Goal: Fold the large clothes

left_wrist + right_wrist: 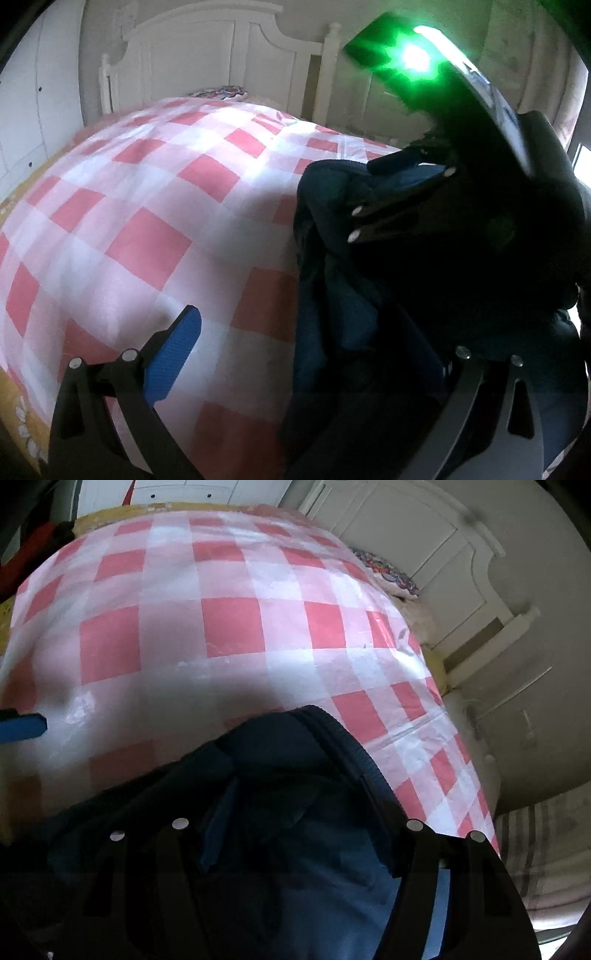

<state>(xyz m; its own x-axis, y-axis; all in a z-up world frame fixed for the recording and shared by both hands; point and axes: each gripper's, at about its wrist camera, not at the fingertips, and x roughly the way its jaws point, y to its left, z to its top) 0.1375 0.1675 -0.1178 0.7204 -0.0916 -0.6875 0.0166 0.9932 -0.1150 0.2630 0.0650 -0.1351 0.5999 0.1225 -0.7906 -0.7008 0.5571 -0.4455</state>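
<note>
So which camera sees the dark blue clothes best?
The right wrist view. There the dark blue garment fills the lower middle, and you can see its ribbed edge lying on the pink checked cover. In the left wrist view the garment sits at the right side, mostly dark, partly hidden behind the right gripper.

Left gripper: jaws stood wide apart, pointed downward. Right gripper: pointed steeply down, jaws parted about halfway, fingers over dark cloth.
</note>
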